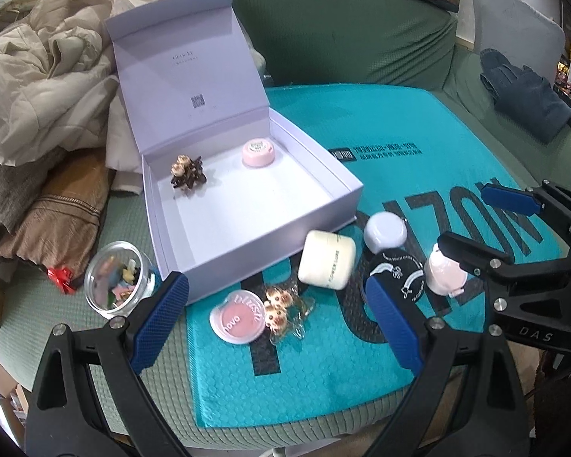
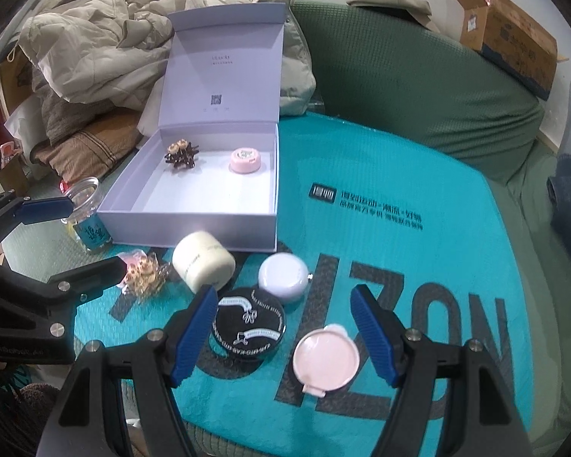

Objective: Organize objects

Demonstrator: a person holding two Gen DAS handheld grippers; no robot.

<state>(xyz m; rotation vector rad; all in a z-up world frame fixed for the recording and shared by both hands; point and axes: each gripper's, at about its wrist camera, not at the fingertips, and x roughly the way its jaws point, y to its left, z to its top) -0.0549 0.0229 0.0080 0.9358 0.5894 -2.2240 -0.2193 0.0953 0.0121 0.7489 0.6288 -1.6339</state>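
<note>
Both claws hang released over the scene: the left gripper [image 1: 276, 325] spreads its blue pads wide above the near clutter, and the right gripper [image 2: 281, 333] stands just as wide, its pads flanking the black compact and the pale pink compact without touching either.

Under everything runs the green sofa [image 1: 342, 26], with a heap of beige bedding [image 1: 45, 61] piled at its left end. A teal padded mailer [image 2: 418, 228] lies flat on the seat cushion. On the mailer's far left corner sits the lavender gift box [image 1: 194, 243], its lid standing upright. Inside, near the back wall, rest a brown hair clip [image 1: 186, 173] on the left and a small pink round tin [image 1: 258, 151] on the right, well apart.

Just in front of the box lie the loose pieces. A cream rectangular case [image 1: 325, 262] tilts against the box's front edge, with a white round compact [image 1: 385, 231] beside it. The black compact [image 2: 248, 323] lies near both, and the pale pink compact [image 2: 325, 358] rests to its right. Left of these lie a pink blush pan [image 1: 238, 316] and a clear packet of gold clips [image 1: 281, 310], touching each other. A clear jar of trinkets [image 1: 114, 280] stands off the mailer, just beside the box's left front corner.
</note>
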